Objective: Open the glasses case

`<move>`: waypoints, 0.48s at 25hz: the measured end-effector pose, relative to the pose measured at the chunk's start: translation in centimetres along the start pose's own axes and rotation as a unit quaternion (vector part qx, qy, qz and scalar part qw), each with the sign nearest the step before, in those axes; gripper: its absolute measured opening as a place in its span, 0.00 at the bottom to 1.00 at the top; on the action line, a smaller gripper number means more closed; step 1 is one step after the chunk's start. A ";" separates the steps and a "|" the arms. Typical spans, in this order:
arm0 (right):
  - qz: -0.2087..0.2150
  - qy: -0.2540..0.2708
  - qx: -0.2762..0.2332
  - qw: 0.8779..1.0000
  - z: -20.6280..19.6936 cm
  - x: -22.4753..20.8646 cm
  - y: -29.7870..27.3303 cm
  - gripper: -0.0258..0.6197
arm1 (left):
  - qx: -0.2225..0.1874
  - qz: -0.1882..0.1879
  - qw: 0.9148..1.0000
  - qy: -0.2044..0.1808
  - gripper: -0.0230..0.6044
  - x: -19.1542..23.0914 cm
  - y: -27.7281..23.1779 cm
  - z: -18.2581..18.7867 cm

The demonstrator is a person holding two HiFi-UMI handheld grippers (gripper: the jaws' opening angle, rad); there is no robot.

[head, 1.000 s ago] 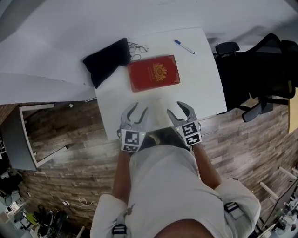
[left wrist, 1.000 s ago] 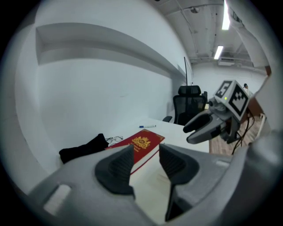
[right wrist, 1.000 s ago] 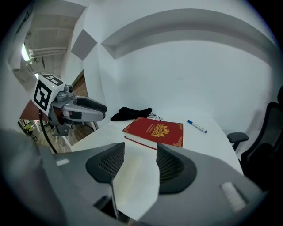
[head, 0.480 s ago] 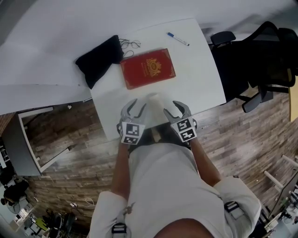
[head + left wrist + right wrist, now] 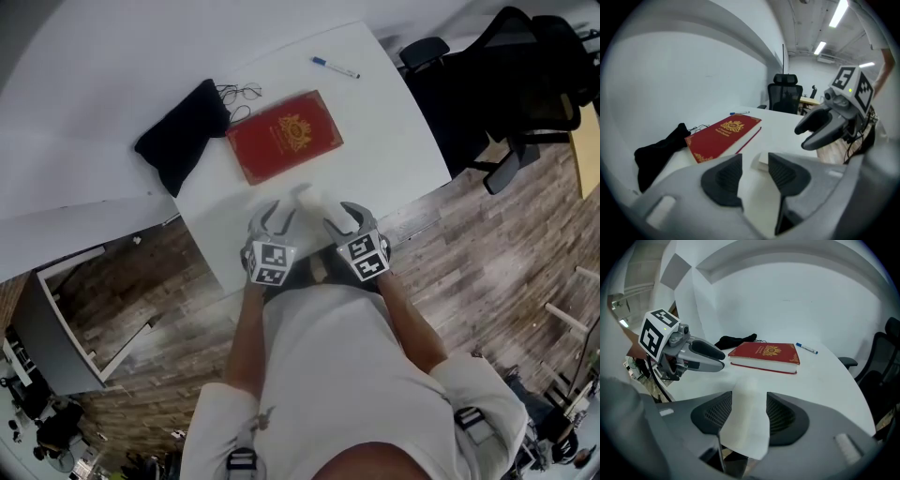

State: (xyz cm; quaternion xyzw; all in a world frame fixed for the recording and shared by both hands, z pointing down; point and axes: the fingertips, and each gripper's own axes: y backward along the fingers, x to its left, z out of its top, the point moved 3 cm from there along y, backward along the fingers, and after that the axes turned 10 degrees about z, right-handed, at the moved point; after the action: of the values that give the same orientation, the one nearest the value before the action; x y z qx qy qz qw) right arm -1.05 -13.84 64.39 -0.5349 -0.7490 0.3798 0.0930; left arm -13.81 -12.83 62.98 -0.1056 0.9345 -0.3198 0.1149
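Your right gripper (image 5: pixel 749 405) has its jaws partway closed on the white glasses case (image 5: pixel 305 199), holding it at the near edge of the table (image 5: pixel 394 141), likely to steady it. Your left gripper (image 5: pixel 754 169) has its jaws part open. The case end is just past its tips and is not gripped, probably ready to work the lid. The case is closed and its contents can't be seen. The glasses (image 5: pixel 239 92) lie out at the far edge by the black pouch (image 5: pixel 178 141).
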 end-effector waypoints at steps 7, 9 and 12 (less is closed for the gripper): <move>-0.036 -0.016 0.014 0.999 -0.6 1.1 -1.0 0.38 | 0.008 -0.045 0.999 -0.013 0.31 -0.4 -1.5 -1.5; -0.042 -0.019 0.017 0.999 -0.7 1.4 -1.2 0.38 | 0.013 -0.056 0.998 -0.016 0.31 -0.6 -1.9 -2.0; -0.047 -0.019 0.025 0.998 -1.0 1.8 -1.8 0.41 | 0.018 -0.068 0.997 -0.019 0.31 -0.7 -2.4 -2.7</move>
State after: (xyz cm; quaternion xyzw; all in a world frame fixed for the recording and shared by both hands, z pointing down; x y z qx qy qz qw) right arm -2.56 -12.03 65.75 -0.4897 -0.7648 0.4039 0.1103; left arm -13.60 -12.94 66.64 -0.1726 0.9171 -0.3414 0.1126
